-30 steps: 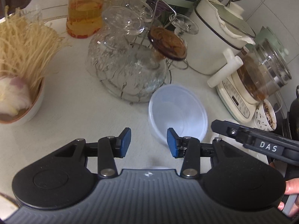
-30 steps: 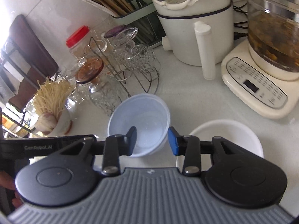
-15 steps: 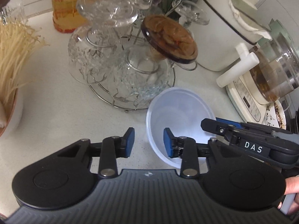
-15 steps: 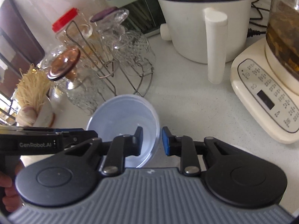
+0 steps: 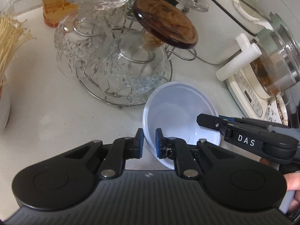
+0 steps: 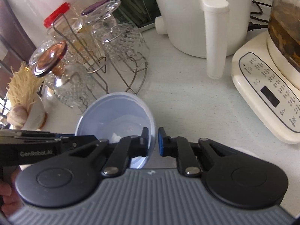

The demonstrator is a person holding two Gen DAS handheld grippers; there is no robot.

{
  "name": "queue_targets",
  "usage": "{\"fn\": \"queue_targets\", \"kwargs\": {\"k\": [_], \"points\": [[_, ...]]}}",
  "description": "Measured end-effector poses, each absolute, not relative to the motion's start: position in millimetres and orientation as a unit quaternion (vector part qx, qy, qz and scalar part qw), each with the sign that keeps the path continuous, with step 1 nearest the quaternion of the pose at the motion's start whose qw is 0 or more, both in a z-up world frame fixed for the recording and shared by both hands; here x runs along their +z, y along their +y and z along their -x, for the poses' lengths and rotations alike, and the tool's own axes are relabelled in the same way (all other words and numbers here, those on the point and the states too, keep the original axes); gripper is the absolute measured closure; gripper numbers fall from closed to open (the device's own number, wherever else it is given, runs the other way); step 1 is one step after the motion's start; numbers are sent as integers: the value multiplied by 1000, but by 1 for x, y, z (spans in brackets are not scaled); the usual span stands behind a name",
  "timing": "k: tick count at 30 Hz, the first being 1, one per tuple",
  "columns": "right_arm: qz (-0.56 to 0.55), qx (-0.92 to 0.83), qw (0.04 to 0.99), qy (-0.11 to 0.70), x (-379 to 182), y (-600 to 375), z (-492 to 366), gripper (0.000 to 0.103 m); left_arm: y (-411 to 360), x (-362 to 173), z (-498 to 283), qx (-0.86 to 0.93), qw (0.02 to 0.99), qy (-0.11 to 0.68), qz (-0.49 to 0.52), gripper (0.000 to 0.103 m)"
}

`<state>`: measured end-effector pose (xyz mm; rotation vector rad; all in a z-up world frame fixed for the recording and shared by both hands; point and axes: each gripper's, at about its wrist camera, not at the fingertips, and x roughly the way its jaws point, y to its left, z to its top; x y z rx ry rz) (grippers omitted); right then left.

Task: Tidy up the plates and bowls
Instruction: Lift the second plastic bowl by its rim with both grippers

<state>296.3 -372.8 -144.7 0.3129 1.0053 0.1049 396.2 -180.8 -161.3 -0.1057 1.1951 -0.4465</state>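
Speckled white counter [image 5: 56, 116]; both grippers' fingers [image 5: 139, 142] apparently pinching thin translucent plastic bowl [image 5: 178, 110] rim.

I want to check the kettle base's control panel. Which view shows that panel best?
The right wrist view: the control panel faces the camera, with its dark display and rows of icons distinct. In the left wrist view the panel sits small at the right edge, foreshortened, partly behind a white handle.

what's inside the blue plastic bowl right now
The blue plastic bowl looks empty apart from a small white speck near its bottom. Gripper fingers cover part of the bottom.
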Motion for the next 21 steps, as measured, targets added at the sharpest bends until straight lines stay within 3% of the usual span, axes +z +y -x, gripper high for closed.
{"fn": "queue_targets", "kwargs": {"k": [21], "points": [[-179,33,884,431,-99,-368,-244,94,-174,-100,-354,-250,822,511,25,87]]}}
